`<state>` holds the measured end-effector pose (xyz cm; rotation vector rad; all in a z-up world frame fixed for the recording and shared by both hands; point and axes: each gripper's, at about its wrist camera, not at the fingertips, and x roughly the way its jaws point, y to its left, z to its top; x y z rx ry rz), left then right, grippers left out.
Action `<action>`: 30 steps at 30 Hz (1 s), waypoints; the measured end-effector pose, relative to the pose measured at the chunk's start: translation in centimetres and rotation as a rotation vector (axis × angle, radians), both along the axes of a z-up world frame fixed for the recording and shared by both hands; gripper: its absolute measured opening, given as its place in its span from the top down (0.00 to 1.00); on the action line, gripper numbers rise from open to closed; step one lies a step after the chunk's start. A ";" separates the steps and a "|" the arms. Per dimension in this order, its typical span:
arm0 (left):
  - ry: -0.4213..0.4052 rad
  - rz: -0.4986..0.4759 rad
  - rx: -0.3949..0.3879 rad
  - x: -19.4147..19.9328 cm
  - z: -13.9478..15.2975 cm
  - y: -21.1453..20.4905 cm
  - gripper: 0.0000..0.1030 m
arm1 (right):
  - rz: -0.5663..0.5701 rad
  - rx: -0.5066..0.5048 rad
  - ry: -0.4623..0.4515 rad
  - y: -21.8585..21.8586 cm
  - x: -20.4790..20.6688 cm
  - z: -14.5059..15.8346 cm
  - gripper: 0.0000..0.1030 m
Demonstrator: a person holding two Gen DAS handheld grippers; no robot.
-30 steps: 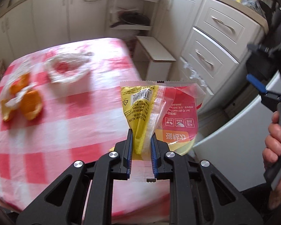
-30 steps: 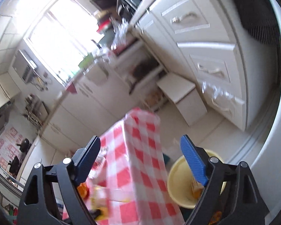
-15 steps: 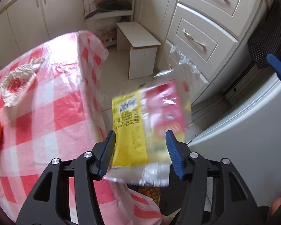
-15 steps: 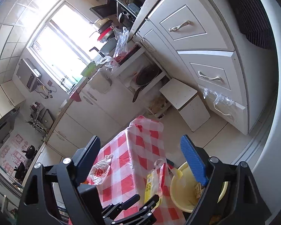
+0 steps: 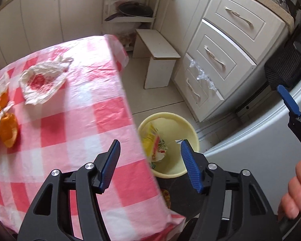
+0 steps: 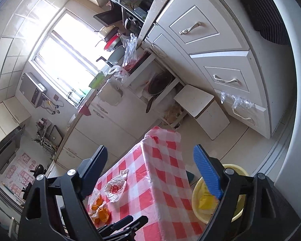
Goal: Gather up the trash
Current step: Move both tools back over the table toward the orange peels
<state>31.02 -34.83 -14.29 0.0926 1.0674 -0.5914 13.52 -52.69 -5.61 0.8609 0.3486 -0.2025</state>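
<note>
My left gripper (image 5: pixel 150 160) is open and empty, above the table's right edge and the yellow trash bin (image 5: pixel 188 128) on the floor. The yellow and red snack wrapper (image 5: pixel 155 143) lies inside the bin. A crumpled white and red plastic bag (image 5: pixel 42 80) and orange peels (image 5: pixel 7 129) on white wrapping lie on the red checked tablecloth (image 5: pixel 74 116). My right gripper (image 6: pixel 150 168) is open and empty, held high over the table; it sees the bin (image 6: pixel 196 192), the bag (image 6: pixel 115 186) and the peels (image 6: pixel 100 210).
A white step stool (image 5: pixel 158 60) stands on the floor beyond the bin. White drawers (image 5: pixel 218 60) run along the right, with clear plastic hanging from one. A white appliance (image 5: pixel 260 146) is close on the right. A pan (image 5: pixel 134 10) sits on a low shelf.
My left gripper opened and let go of the snack wrapper, which fell into the yellow bin. The left gripper swung right over the table edge. The right gripper stayed open.
</note>
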 end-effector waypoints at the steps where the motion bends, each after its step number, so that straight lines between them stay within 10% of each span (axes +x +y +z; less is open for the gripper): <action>1: 0.008 0.007 0.000 0.1 -0.1 0.8 0.42 | 0.006 0.008 0.004 0.0 0.1 -0.1 0.19; 11: -0.140 0.142 0.094 -2.9 2.0 13.0 0.32 | 0.132 -0.043 0.062 3.1 2.9 -0.3 0.18; 18: -0.258 0.520 0.194 -2.5 2.3 26.4 0.31 | 0.291 -0.115 0.119 9.4 6.4 -0.5 0.16; 22: -0.158 0.681 0.134 -1.5 1.2 32.3 0.31 | 0.411 -0.187 0.153 14.5 8.8 -0.8 0.16; 30: -0.172 0.651 0.159 -2.7 1.2 33.9 0.31 | 0.619 -0.319 0.251 23.6 11.9 -3.8 0.16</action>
